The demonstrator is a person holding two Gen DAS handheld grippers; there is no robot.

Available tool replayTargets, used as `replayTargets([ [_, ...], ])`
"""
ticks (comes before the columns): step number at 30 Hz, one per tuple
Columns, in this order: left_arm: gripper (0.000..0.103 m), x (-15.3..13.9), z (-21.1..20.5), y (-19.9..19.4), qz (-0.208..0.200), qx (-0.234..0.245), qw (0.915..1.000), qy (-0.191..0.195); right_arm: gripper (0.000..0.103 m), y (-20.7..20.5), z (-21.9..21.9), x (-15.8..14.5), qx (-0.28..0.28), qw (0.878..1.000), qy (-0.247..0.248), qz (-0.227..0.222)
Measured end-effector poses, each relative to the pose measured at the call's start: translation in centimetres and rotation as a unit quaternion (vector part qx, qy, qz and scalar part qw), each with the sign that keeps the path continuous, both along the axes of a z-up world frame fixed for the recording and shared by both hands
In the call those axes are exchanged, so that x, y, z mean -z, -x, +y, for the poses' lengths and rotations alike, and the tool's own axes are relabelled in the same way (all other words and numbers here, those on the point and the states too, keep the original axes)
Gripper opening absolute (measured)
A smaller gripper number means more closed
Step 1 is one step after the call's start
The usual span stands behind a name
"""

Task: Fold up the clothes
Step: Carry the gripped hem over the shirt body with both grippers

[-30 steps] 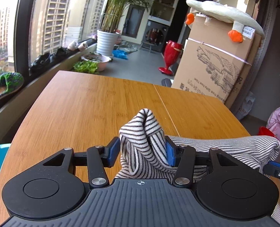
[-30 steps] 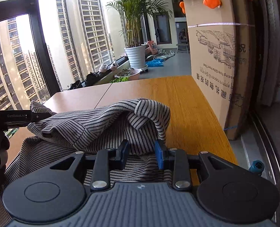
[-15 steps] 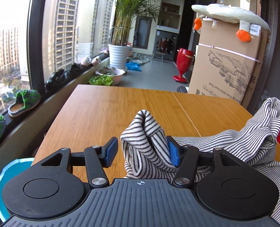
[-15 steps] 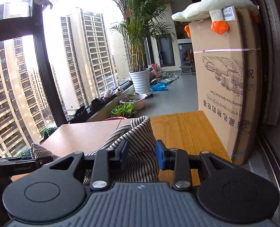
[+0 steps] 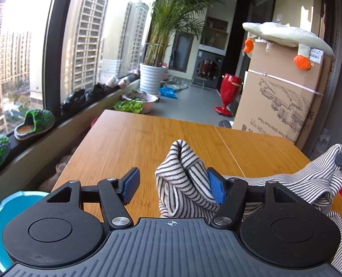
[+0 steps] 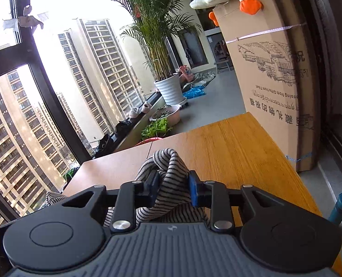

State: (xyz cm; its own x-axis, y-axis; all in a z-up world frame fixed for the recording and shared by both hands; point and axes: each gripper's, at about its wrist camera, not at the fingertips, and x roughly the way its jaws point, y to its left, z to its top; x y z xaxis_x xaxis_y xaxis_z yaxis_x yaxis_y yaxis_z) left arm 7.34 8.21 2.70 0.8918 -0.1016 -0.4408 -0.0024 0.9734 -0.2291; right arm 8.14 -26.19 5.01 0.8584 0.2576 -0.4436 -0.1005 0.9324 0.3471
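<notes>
The right gripper is being held clamped on a raised fold of the black-and-white striped knit garment, both blue pads pressed into the cloth. The left gripper is being held with its jaws apart; only the right blue pad is touching a bunched peak of the same garment, the left pad standing clear. The garment is being held up over the long bamboo-topped table, its remainder trailing rightward.

1 striped garment, 2 grippers
</notes>
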Motion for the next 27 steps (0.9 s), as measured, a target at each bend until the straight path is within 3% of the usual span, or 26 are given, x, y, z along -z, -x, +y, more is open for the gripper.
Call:
replayTargets([
  [2, 0.074, -0.6, 0.8, -0.4, 0.005, -0.002, 0.9994, 0.033, 0.017, 0.4, -0.8, 1.3, 0.010, 1.000, -0.001, 0.025],
  [4, 0.087, -1.1, 1.2, -1.5, 0.021, 0.014, 0.9978, 0.061, 0.017, 0.2, -1.7, 2.9, 0.017, 0.998, -0.020, 0.050],
  [6, 0.088, -1.2, 0.8, -2.9, 0.035, 0.027, 0.9974, 0.058, 0.017, 0.0, -2.2, 4.0, 0.020, 0.997, -0.039, 0.061],
  [8, 0.083, -1.0, 0.0, -4.2, 0.049, 0.034, 0.9973, 0.041, 0.017, 0.1, -2.0, 4.1, 0.019, 0.998, -0.032, 0.052],
  [10, 0.065, -0.3, -1.0, -5.0, 0.065, 0.028, 0.9973, 0.019, 0.017, 0.0, -1.8, 3.9, 0.015, 0.999, -0.019, 0.046],
  [13, 0.064, 0.3, -1.7, -4.4, 0.056, 0.017, 0.9983, 0.001, 0.020, -0.1, -1.7, 3.7, 0.012, 0.999, 0.001, 0.041],
  [15, 0.063, 0.6, -1.6, -3.5, 0.052, 0.018, 0.9985, 0.000, 0.030, -0.2, -1.8, 3.2, 0.017, 0.999, 0.021, 0.032],
  [16, 0.063, 0.8, -1.5, -3.1, 0.052, 0.020, 0.9984, 0.002, 0.031, -0.2, -1.7, 2.7, 0.020, 0.999, 0.033, 0.023],
  [19, 0.063, 1.5, -1.3, -2.4, 0.053, 0.026, 0.9982, 0.012, 0.031, 0.7, 0.1, -0.5, 0.013, 0.994, 0.093, -0.050],
  [22, 0.064, 1.6, -1.0, -2.5, 0.051, 0.026, 0.9981, 0.025, 0.033, 1.1, 3.8, -3.6, -0.064, 0.980, 0.147, -0.115],
  [24, 0.064, 1.7, -0.6, -2.5, 0.051, 0.028, 0.9976, 0.039, 0.051, 0.6, 6.5, -4.2, -0.147, 0.970, 0.156, -0.114],
  [27, 0.068, 1.9, 0.1, -2.6, 0.054, 0.029, 0.9962, 0.062, 0.055, 0.8, 11.4, -2.8, -0.251, 0.937, 0.216, -0.113],
])
